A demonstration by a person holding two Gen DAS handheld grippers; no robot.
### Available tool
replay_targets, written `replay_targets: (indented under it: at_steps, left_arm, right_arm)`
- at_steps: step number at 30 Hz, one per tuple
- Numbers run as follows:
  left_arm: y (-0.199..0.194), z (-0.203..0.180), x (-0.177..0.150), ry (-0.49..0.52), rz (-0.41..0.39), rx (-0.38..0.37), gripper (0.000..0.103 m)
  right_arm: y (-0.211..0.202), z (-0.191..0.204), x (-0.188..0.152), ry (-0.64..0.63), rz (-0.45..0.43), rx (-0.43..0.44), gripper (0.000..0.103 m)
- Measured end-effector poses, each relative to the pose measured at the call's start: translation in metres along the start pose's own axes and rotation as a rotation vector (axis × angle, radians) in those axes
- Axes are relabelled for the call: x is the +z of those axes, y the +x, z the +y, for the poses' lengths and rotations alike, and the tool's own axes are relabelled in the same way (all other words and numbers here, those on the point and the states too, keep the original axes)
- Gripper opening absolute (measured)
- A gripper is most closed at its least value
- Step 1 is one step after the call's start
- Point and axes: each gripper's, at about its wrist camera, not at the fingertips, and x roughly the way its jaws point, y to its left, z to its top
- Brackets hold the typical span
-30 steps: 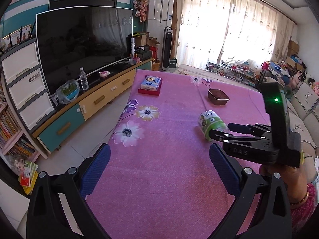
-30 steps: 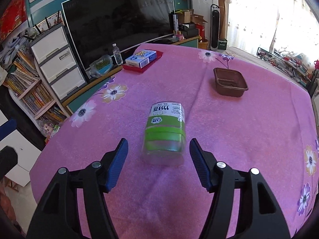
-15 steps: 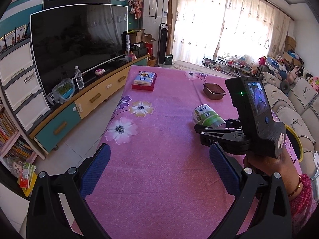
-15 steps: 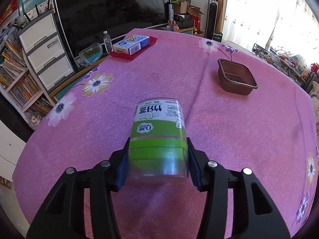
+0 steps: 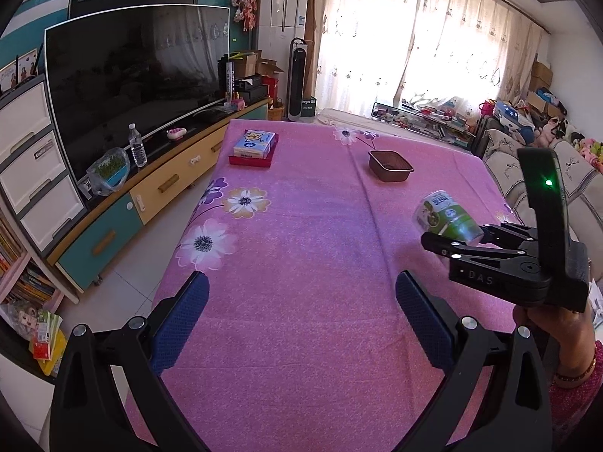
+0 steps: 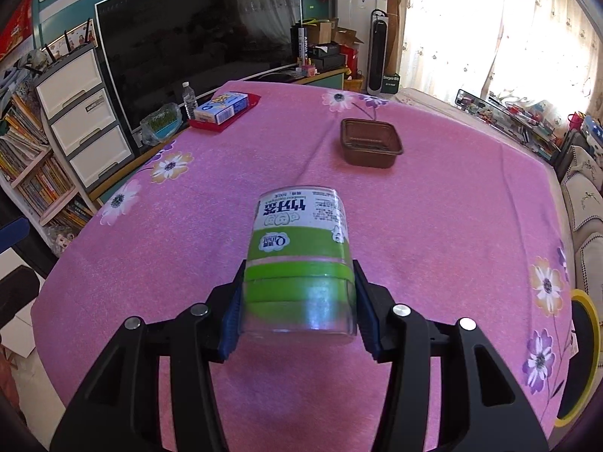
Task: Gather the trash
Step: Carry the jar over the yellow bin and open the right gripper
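Now the right tool [image 6: 297, 301] squeezes the green-and-white plastic jar [image 6: 299, 252] by its lid end, lifted off the pink counter [image 6: 433, 226] near the brown tray [image 6: 371, 143], ready for throwing away; the left tool [image 5: 301, 312] hangs open, holding nothing.

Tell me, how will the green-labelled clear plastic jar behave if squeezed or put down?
The green-labelled clear plastic jar looks empty, so probably light. Its smooth round wall may slip between the right claw pads. Laid sideways, it would likely roll.

Jar gripped and off the counter
The right gripper [image 6: 297, 312] jaws, apart a second ago, now clamp the green-labelled clear plastic jar [image 6: 299, 256], raised off the pink counter [image 6: 433, 226].
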Motion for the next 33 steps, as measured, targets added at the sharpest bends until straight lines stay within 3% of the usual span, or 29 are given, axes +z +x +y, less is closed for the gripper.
replay_targets:
  at_steps: [21,30,33]
  left_arm:
    - [0.039,-0.084,0.016,0.088,0.050,-0.091,0.098]
    - [0.056,-0.104,0.022,0.122,0.075,-0.104,0.098]
    - [0.063,-0.110,0.024,0.134,0.081,-0.106,0.098]
  right_arm:
    - [-0.084,-0.267,-0.109,0.453,-0.018,-0.382,0.048]
    - [-0.064,-0.342,-0.144,0.568,0.068,-0.454,0.049]
    - [-0.070,-0.349,-0.149,0.597,0.032,-0.459,0.057]
